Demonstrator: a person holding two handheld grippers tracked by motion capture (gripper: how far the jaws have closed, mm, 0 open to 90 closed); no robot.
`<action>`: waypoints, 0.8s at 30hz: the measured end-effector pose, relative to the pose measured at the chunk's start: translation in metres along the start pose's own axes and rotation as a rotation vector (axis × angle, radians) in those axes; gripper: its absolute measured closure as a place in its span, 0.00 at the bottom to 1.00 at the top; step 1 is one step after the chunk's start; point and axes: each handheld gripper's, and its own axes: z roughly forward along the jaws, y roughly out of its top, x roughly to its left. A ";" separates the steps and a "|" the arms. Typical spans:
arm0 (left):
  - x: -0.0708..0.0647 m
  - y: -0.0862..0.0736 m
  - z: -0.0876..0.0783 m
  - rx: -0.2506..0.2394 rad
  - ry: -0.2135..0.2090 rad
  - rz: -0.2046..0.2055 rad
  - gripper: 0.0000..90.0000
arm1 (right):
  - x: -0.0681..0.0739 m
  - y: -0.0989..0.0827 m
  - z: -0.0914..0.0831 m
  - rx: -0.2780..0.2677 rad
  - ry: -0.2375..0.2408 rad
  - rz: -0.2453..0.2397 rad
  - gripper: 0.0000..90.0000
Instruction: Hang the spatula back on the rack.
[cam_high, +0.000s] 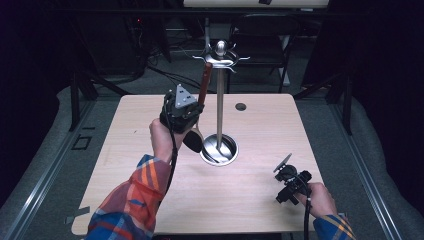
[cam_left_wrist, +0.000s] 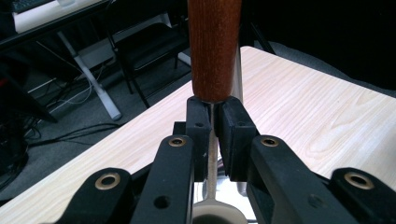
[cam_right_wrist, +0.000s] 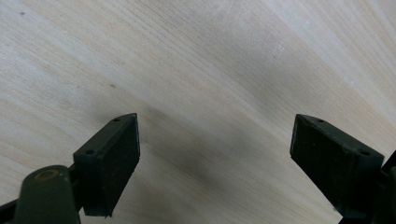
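A spoon with a reddish wooden handle (cam_high: 205, 80) and a metal neck stands nearly upright, its bowl (cam_high: 196, 140) hanging low. My left gripper (cam_high: 192, 114) is shut on the thin metal neck (cam_left_wrist: 213, 140) just under the wooden handle (cam_left_wrist: 214, 46). The handle's top reaches up by the hooks (cam_high: 220, 59) of a metal utensil stand (cam_high: 219, 100); whether it hangs on one I cannot tell. The stand's round base (cam_high: 219, 150) rests mid-table. My right gripper (cam_high: 286, 166) is open, held low over the bare wood (cam_right_wrist: 210, 93) at the near right, its pads (cam_right_wrist: 114, 154) wide apart.
The light wooden table (cam_high: 150, 200) has a small round hole (cam_high: 240, 106) near its far edge. A dark chair (cam_high: 260, 45) and cables lie on the floor beyond the table. Metal rails run along both sides.
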 end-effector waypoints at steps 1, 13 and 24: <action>0.000 0.000 0.000 -0.001 0.003 0.001 0.92 | 0.000 0.000 0.000 0.000 0.001 0.000 0.17; -0.007 0.002 0.008 -0.020 0.025 -0.007 0.90 | 0.000 0.000 0.000 0.002 0.001 0.000 0.17; -0.007 0.005 0.015 -0.027 -0.024 -0.025 0.89 | 0.000 0.000 0.000 0.001 0.001 0.000 0.17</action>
